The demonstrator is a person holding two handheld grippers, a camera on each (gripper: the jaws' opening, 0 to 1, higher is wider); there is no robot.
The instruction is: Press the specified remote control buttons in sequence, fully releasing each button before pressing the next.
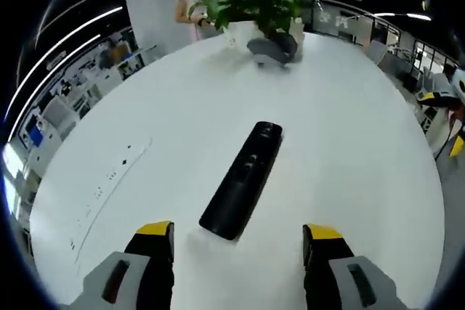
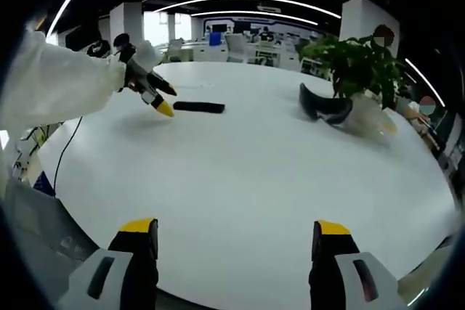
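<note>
Black remote control (image 1: 243,179) lies flat on white round table (image 1: 349,150), slanted, near end between and just ahead of left gripper (image 1: 238,241) jaws; jaws spread wide, nothing held, no contact. Right gripper (image 2: 236,241) jaws also apart, empty, over bare tabletop well away from remote. Potted plant (image 1: 258,1) and dark headset (image 2: 325,107) at far table edge. White sleeve (image 2: 51,81) in right gripper view.

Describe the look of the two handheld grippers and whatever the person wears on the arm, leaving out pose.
The left gripper has two black jaws capped with yellow tips, rising from light grey housings with dark slots. The right gripper has the same build: black jaws, yellow tips, grey bases. In the right gripper view, the left gripper appears from the side, dark with a yellow tip, held by an arm in a loose white sleeve.
</note>
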